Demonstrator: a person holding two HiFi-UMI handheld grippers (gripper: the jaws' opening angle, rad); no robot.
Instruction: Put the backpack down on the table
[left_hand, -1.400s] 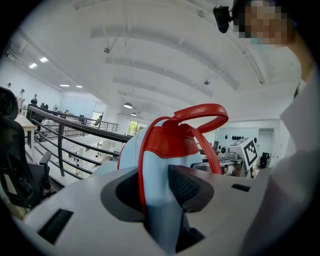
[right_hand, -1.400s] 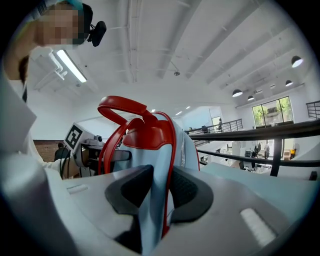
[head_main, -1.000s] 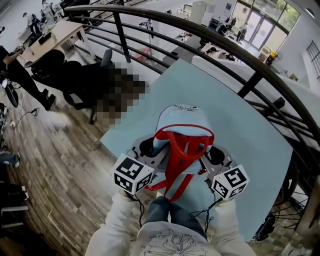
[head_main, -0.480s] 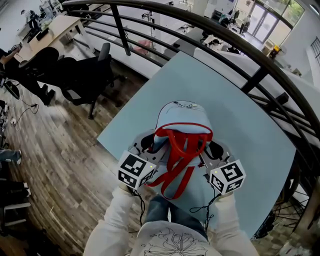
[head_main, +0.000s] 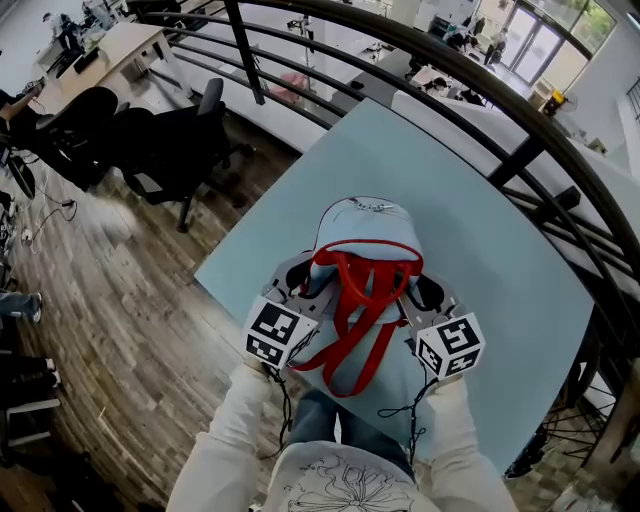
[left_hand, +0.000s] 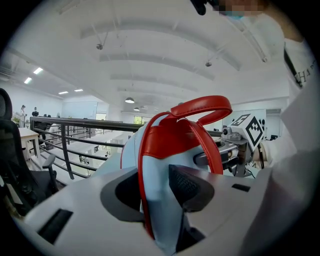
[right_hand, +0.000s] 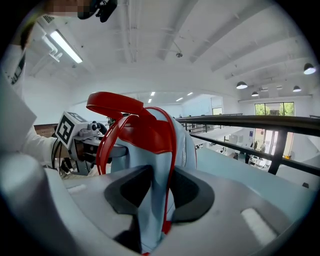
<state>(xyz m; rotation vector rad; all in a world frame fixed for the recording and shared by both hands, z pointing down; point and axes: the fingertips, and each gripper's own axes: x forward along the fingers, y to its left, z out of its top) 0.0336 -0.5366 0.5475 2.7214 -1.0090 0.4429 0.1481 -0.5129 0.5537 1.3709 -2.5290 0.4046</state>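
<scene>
Two claws, L claw (left_hand: 157, 190) & R claw (right_hand: 161, 194), each clamped on backpack (head_main: 365, 230) over table (head_main: 480, 220).

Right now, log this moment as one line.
left gripper: shut on light-blue backpack with red straps | right gripper: shut on backpack | pale-blue table: below

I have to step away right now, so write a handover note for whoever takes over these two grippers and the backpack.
Grippers: the left gripper has its jaws shut on the left side of the light blue backpack. The right gripper has its jaws shut on the right side.
Things: the backpack is held upright between both grippers over the near part of the table, and its red straps hang toward the person. Whether its base touches the table cannot be seen.
Done: the backpack is over the table.
Left to do: lower it until it rests on the table, then open both jaws and draw back.
</scene>
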